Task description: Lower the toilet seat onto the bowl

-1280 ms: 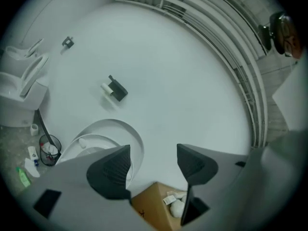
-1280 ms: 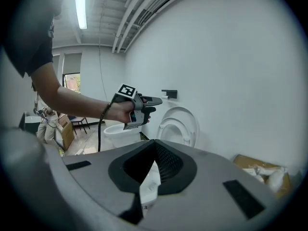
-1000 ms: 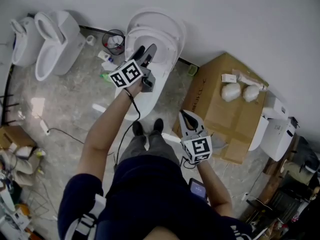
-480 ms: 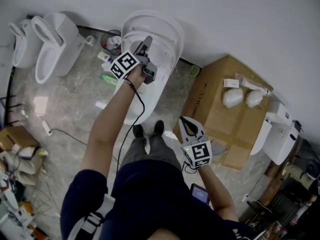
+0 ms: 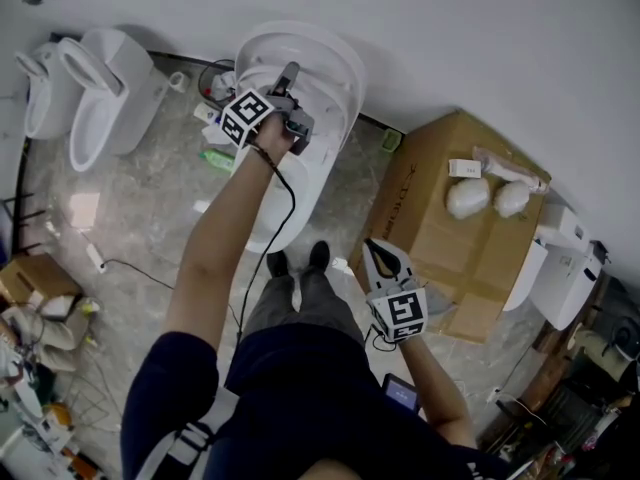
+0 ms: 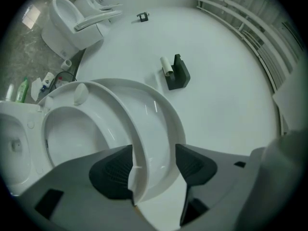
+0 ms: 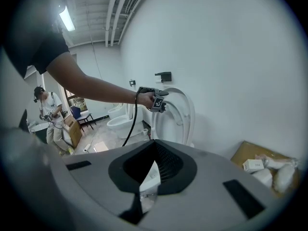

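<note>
Toilet seat [image 6: 118,112] is up, leaning back with the lid [image 6: 161,129] toward the wall [image 5: 480,48], clear of the bowl [image 5: 305,183]. Not lowered yet.

Left gripper [image 5: 290,76] has just climbed from lower down the seat to its top rim. Fingers [image 6: 113,174] are spread and straddle the rim. The seat edge runs between them, touching or nearly touching the bowl-side one, with a gap on the other side. No pinch yet. The lid's edge looks to sit in the same gap, so I can't tell whether closing would catch the seat alone or both.

My read: approach is done, grip comes next. It needs a close on the seat only, then a pull forward and down. Risks: dragging the lid along, or the seat slipping free and dropping onto the bowl.

Right gripper [image 5: 377,248] hangs low at the person's side, near the cardboard box [image 5: 440,198], well apart from the toilet. Its fingers are pressed together with nothing in them. Idle.

Versus a second ago: left arm [image 5: 220,258] is stretched further out, and its gripper is higher and closer to the wall. Seat angle looks unchanged. Right gripper has barely shifted.
</note>
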The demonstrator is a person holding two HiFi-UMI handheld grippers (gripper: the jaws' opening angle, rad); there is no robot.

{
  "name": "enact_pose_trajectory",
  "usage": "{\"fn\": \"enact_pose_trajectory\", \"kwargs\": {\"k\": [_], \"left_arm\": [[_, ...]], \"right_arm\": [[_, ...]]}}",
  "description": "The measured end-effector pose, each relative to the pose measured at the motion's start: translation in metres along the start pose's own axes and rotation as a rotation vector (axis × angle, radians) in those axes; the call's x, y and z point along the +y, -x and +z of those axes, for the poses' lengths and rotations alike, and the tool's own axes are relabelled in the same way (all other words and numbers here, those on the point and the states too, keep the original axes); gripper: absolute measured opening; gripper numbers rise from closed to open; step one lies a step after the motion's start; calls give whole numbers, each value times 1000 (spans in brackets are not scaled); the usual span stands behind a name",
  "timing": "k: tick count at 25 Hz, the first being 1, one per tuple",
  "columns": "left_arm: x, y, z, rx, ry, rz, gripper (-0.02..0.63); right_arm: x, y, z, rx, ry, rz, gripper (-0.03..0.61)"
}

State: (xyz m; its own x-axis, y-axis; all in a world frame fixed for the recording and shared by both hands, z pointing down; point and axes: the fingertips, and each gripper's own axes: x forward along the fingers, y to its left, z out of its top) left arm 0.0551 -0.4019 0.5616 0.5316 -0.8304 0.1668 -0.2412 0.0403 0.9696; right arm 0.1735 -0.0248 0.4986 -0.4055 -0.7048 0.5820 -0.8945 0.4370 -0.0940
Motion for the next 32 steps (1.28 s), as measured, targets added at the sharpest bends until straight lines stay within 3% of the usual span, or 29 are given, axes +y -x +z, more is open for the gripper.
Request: {"fn": "enact_pose_trajectory", "kwargs": {"k": [6,11,16,22,27,32], "left_arm": [[11,-9,-1,-10,83,24,291],[17,-13,-2,-13,106,64,255],[21,-13,-3,-18,150,148,239],[31,-14,-5,-21,133,249,150],[31,-14,-3,-27,129,292,146],[31,-12,-4,-21,120,268,144]], "right_arm": [[-9,-2,-5,-11,-6,-4,20],[-14,-5,-10,-6,-14,-2,20],[-15,-4,-16,3,-22,0,20],[-19,-3,-17,4,-24,-7,20],[-22,0,-22,6,-28,-16,20],[-21,3,-26,12,-31,-14,20]]}}
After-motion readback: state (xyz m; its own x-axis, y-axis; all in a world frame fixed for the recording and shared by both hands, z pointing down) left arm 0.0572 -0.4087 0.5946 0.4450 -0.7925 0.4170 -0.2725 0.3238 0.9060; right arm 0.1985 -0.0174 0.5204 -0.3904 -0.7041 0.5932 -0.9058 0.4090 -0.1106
